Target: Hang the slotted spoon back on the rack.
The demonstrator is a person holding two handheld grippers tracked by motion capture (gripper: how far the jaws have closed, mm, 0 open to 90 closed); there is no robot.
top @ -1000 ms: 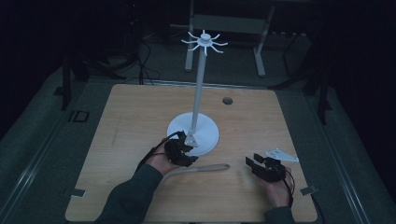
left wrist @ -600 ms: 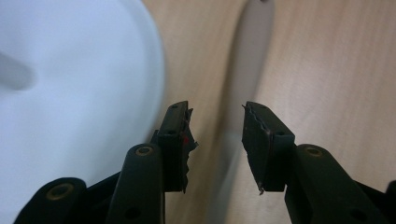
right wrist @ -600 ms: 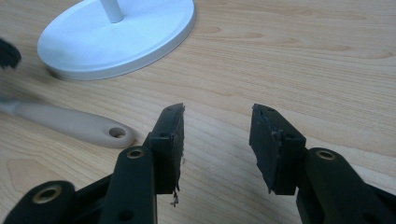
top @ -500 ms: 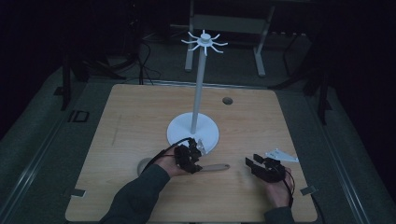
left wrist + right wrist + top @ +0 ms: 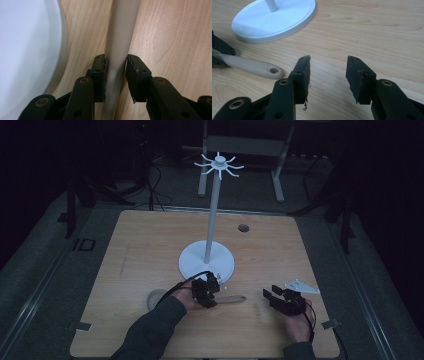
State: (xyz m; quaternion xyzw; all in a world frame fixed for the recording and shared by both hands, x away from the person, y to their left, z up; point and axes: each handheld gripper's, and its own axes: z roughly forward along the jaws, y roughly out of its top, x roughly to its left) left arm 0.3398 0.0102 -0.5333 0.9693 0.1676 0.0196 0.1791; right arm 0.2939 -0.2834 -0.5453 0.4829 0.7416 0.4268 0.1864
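Now | left gripper (image 5: 115, 77) jaws closing on cream handle (image 5: 120, 50) | right gripper (image 5: 328, 80) jaws wide

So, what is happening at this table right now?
A person works with a gripper in each hand. The left gripper is down on a beige utensil handle lying on the table beside the white stand. Its jaws have just been closing, with the handle between them; the pads sit at its sides, about touching. The right gripper waits nearby, jaws open with nothing between them.
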